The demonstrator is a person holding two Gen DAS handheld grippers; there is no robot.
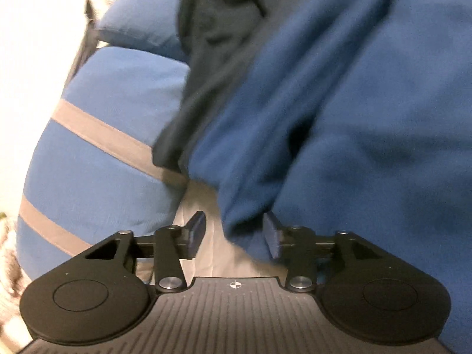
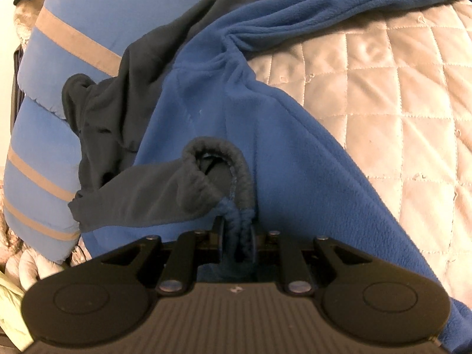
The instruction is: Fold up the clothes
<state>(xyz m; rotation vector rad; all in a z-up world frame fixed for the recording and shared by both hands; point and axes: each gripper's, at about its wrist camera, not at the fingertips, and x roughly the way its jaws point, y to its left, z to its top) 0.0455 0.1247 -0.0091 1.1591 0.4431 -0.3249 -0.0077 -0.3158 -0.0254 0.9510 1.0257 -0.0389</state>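
Note:
A blue fleece garment (image 1: 354, 103) with dark grey panels (image 1: 218, 44) lies crumpled over the bed. In the left wrist view a hanging fold of it reaches down between the fingers of my left gripper (image 1: 234, 233). That gripper is open: the fold brushes the right pad (image 1: 273, 236), and the left pad stands clear of it. In the right wrist view the same garment (image 2: 280, 153) runs diagonally across the bed. My right gripper (image 2: 237, 236) is shut on its ribbed blue cuff edge, just below the open grey sleeve end (image 2: 218, 171).
Blue pillows with beige stripes (image 1: 97, 147) (image 2: 88, 14) are stacked to the left, against the garment's dark part. A quilted beige bedspread (image 2: 398, 103) covers the bed on the right. Pale sheet (image 1: 203, 206) shows under my left gripper. A white wall (image 1: 29, 59) is at far left.

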